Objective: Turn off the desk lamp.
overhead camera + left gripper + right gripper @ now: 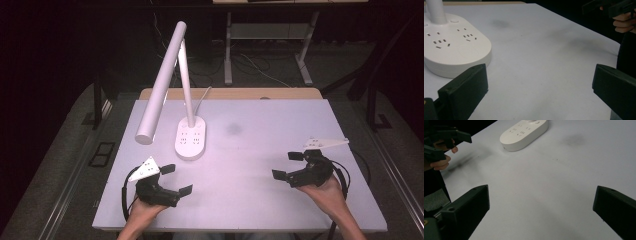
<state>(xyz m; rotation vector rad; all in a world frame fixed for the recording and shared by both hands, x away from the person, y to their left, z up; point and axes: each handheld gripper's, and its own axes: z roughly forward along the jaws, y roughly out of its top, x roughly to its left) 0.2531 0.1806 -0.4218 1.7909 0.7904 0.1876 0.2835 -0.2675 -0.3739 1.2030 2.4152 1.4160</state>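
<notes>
Stage: nothing begun, judged from layout | left gripper (176, 179): jaws wide apart, holding nothing, near lamp base (190, 137) | right gripper (286, 164): jaws spread, holding nothing, well apart from it | lamp stands untouched on table (280, 120), far-left.

Table (280, 150) brightly lit – surroundings dark, perhaps slightly soft.

left gripper (177, 179): fingers wide apart, empty | right gripper (286, 165): same, seemingly hovering
</notes>
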